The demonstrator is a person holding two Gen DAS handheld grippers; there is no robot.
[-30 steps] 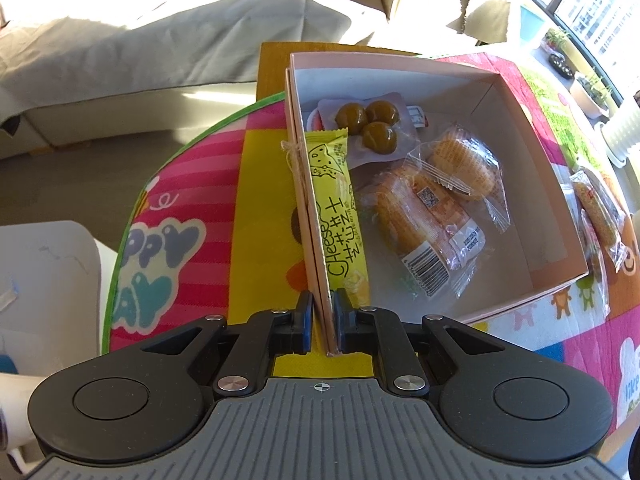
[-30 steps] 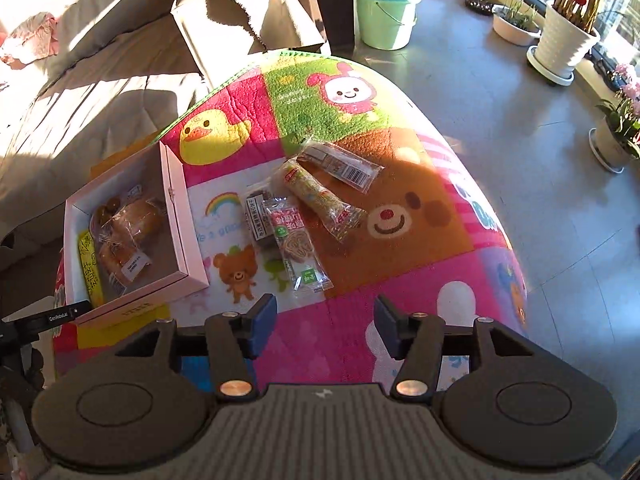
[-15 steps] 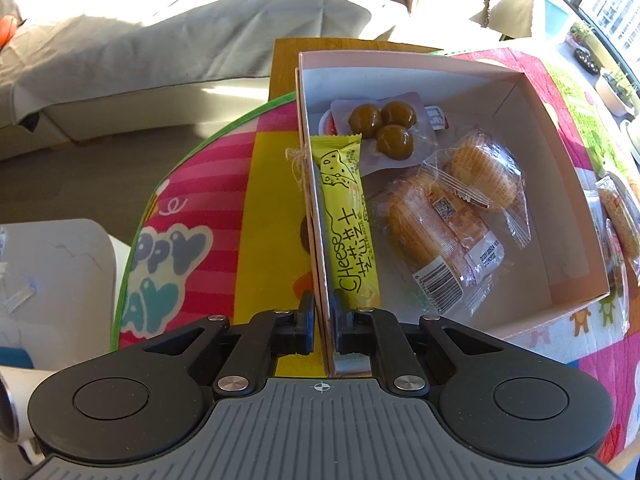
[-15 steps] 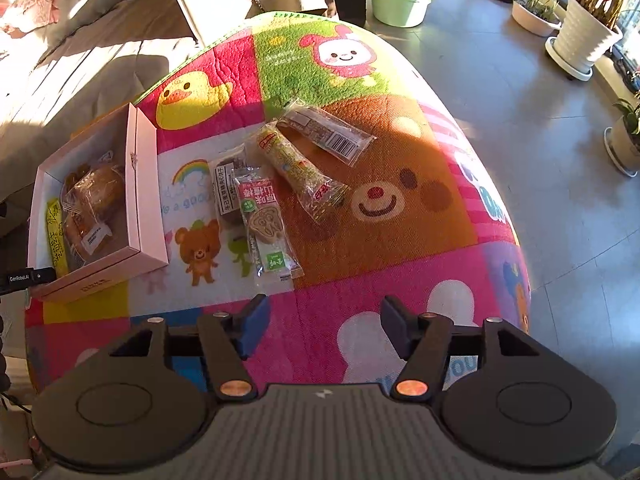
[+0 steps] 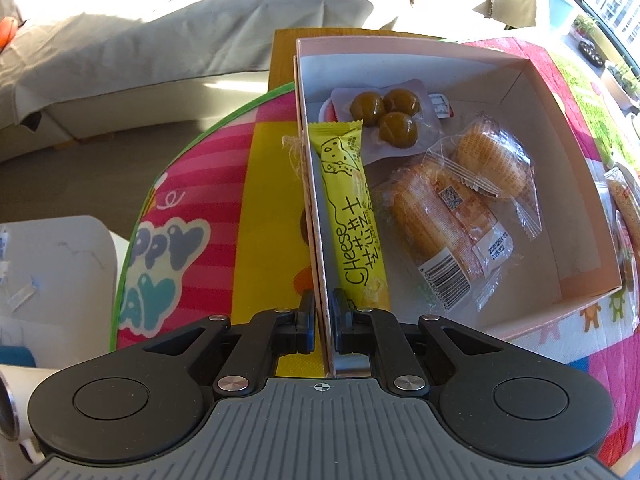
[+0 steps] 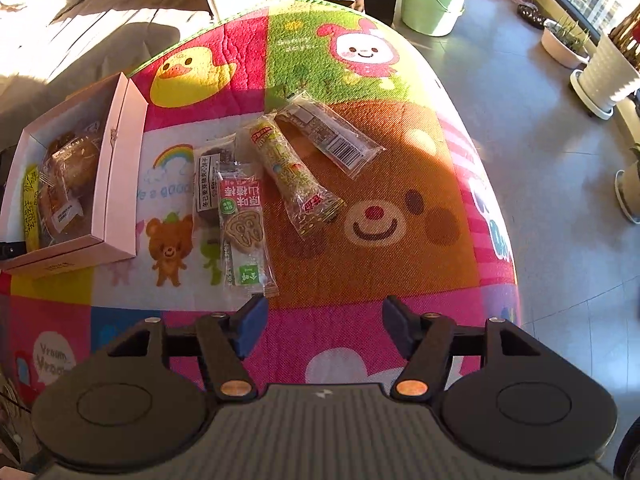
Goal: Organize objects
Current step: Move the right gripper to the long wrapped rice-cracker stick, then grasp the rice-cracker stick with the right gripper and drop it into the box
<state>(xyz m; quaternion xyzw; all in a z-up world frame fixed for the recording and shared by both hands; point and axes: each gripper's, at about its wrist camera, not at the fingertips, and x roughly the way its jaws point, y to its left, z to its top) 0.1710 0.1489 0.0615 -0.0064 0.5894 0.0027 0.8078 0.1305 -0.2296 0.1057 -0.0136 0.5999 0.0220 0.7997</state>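
Pink cardboard box, open-topped, white inside, set at the edge of a desk under a bright cartoon-print mat. Contents: one yellow cheese stick packet lying along the near wall; one clear pack of three brown balls at the far end; two clear-wrapped golden pastries side by side.

Loose on the mat, just beside the box: a red-and-green wafer packet overlapping a dark biscuit packet; a long speckled snack bar; a clear barcoded bar behind it.

Small print on most wrappers is not legible. The box's contents are part hidden by its wall in the right wrist view. In the left wrist view the loose snacks are cut off at the frame edge.

Left tool: clenched on the box's side wall, one pad each side. Right tool: released, jaws have just been widening, nothing between them, above bare mat near the wafer packet.
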